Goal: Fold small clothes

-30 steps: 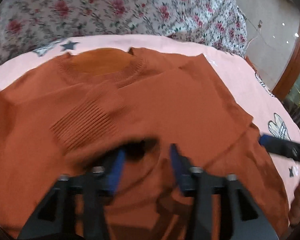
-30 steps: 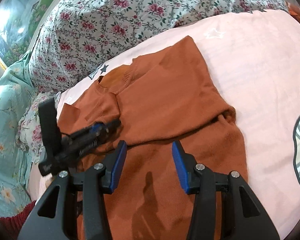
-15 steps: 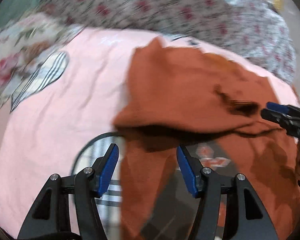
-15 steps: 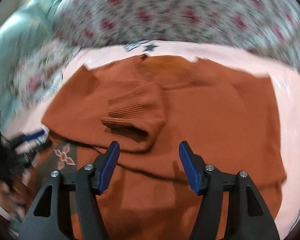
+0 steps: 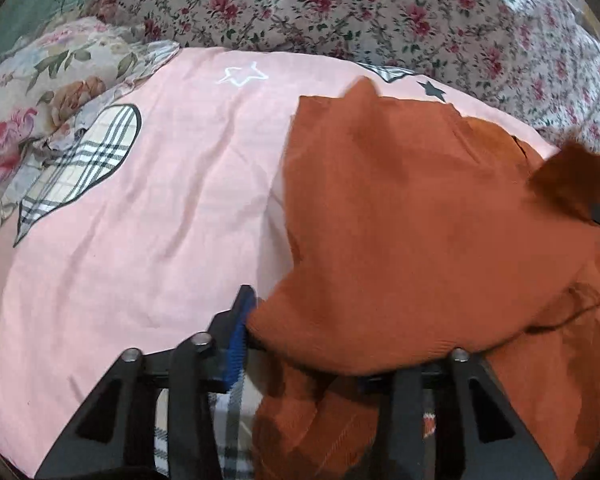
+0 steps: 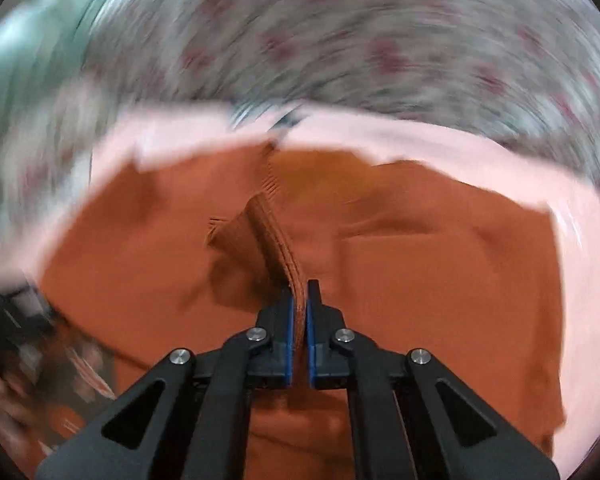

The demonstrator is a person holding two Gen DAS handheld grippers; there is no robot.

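Sleeve-fold step, judged. Right gripper (image 6: 299, 312) pinches ribbed cuff (image 6: 274, 240) of orange sweater (image 5: 420, 220). Left gripper (image 5: 300, 344): one finger visible, closure indeterminate under draped cloth. Next: lay cuff across body.

The sweater (image 5: 400, 220) lies on the bedsheet (image 5: 160, 200), toward its right half, with the quilt (image 5: 340, 4) heaped behind it and a pillow (image 5: 40, 92) off to the left rear. The left gripper (image 5: 300, 344) sits at the sweater's near edge, cloth draped across it. The right gripper (image 6: 299, 320) is over the sweater's middle, the ribbed cuff (image 6: 272, 240) between its fingers.
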